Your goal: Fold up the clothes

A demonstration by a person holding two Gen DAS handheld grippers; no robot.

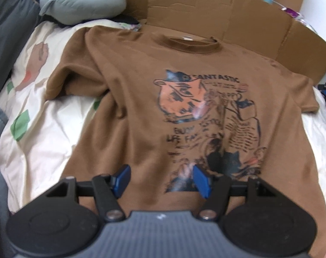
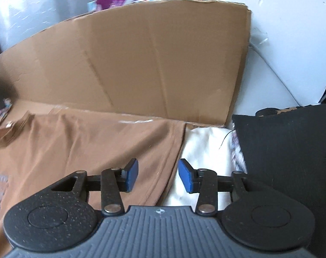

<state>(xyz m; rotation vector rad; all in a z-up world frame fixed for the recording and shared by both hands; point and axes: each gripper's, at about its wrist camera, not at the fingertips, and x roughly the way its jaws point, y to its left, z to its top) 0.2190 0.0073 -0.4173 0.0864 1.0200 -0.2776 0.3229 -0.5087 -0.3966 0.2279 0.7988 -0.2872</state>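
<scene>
Above the brown T-shirt, left gripper gapes empty; right gripper hangs released over its sleeve edge.

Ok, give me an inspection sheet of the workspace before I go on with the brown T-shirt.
Surface: cream quilt with green patches, wrinkled.
Job's things: brown T-shirt lying print up, collar toward the cardboard; one sleeve is rumpled, the other sleeve lies flat.
Clutter: grey neck pillow beyond the shirt; black cushion beside the flat sleeve.
Grippers: left claw open over the lower print, nothing between its pads; right claw open above the sleeve hem, empty.
Cables: thin dark strand by the cushion, kind unclear.
Surroundings: flattened cardboard standing behind the shirt, pale wall beyond.
</scene>
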